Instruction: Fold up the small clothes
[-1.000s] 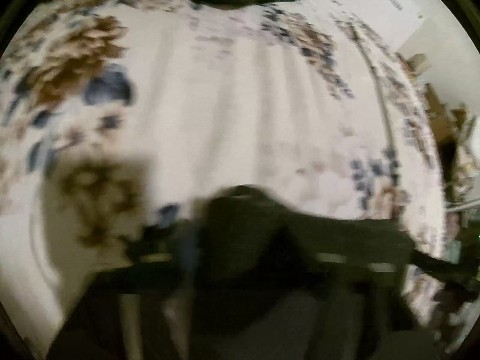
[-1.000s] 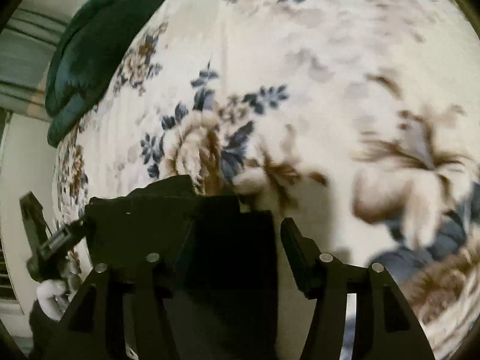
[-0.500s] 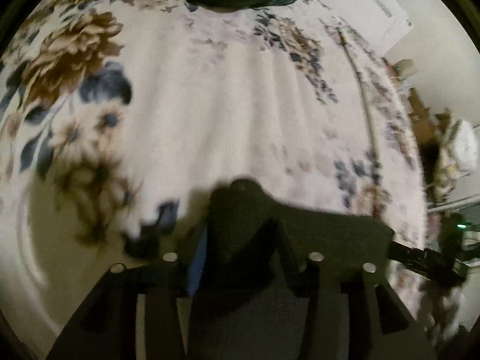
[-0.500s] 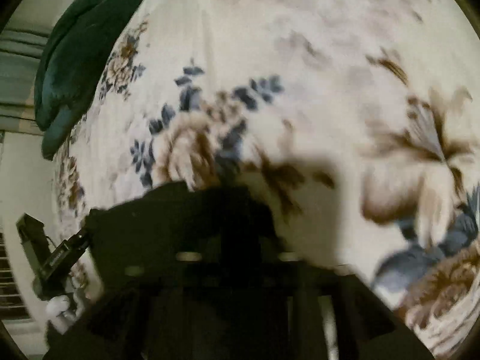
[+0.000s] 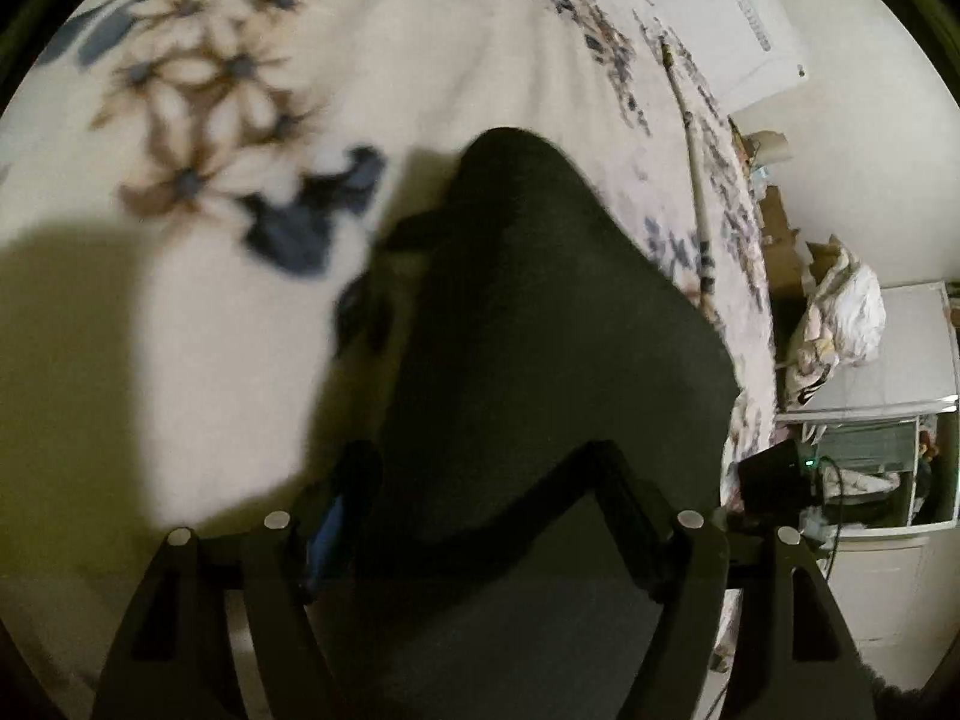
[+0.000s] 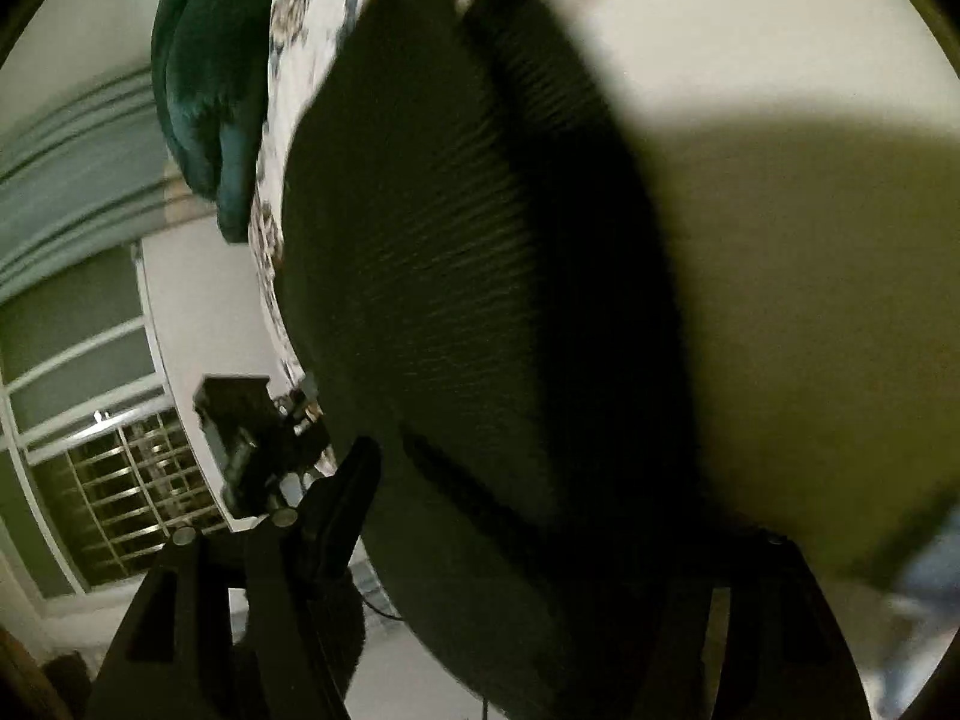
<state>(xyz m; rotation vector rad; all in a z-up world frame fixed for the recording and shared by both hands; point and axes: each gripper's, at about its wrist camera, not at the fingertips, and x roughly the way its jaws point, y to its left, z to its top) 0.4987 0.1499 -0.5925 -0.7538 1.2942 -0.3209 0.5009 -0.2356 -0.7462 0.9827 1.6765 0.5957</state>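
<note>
A small dark ribbed garment [image 5: 540, 324] lies on the floral bedspread [image 5: 252, 120]. Its rounded end points away from me. My left gripper [image 5: 480, 468] is low over its near part. The jaws are opening, the cloth lies loose between the fingers, and a blue pad shows on the left finger [image 5: 327, 531]. In the right wrist view the same garment [image 6: 420, 252] fills the middle, very close. My right gripper [image 6: 522, 510] is opening around its near edge. The left finger [image 6: 351, 492] is clear of the cloth, and the right finger is lost in shadow.
A dark green blanket [image 6: 204, 72] is heaped at the far end of the bed. The bed edge [image 5: 702, 228] runs along the right, with boxes and a white bundle [image 5: 840, 318] on the floor beyond. A barred window [image 6: 132, 480] is at the left.
Both grippers sank toward the bed and tilted, and the garment now looms larger in both views. Both pairs of jaws stand wider, and the cloth rests on the bedspread.
</note>
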